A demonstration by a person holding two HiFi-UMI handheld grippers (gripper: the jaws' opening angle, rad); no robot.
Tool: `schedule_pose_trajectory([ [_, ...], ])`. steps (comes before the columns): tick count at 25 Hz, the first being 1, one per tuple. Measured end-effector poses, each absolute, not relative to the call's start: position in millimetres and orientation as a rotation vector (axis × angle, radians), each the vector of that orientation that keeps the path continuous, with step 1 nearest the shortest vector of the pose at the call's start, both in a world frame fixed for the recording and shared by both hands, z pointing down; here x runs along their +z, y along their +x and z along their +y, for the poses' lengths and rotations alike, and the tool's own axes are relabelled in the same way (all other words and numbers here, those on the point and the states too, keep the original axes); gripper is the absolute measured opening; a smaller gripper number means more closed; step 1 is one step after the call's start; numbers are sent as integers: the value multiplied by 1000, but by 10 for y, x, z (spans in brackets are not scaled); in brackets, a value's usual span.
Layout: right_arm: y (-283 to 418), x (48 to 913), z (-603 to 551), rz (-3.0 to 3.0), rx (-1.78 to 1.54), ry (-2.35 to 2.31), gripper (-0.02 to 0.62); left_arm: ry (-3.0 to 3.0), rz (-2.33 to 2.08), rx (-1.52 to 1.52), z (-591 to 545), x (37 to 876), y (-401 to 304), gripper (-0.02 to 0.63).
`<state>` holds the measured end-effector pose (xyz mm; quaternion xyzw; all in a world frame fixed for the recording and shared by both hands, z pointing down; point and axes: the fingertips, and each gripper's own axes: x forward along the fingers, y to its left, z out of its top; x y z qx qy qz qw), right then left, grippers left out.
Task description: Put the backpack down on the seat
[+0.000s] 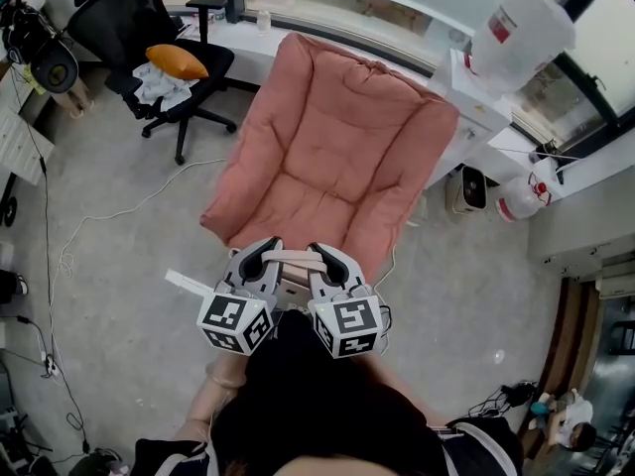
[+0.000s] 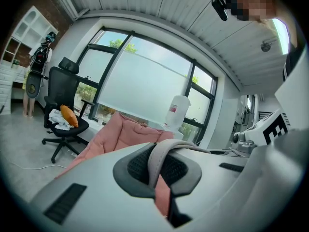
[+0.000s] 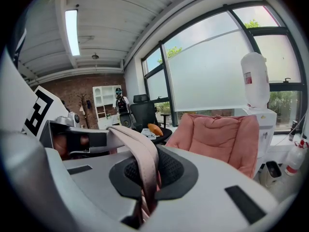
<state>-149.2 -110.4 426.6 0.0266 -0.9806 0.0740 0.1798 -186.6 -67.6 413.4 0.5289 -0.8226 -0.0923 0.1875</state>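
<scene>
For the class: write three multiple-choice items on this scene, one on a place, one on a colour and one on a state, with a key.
1. Where does the orange cushion lie?
A on the floor
B on the black office chair
C on the windowsill

2. What colour is the padded seat?
A pink
B blue
C green

3. How do the left gripper jaws stand?
A wide apart and empty
B shut on a strap
C shut on a bottle

Key:
1. B, the orange cushion rests on the black office chair.
2. A, the padded seat is pink all over.
3. B, the strap is pinched between the pads.
</scene>
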Motion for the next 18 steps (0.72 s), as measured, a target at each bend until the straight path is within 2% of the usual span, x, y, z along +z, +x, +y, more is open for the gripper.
schedule_pose_trajectory([
  [18, -1788, 4194, -1322, -2773, 333, 181, 32, 1592, -2253, -280, -1120, 4007, -2283, 15],
])
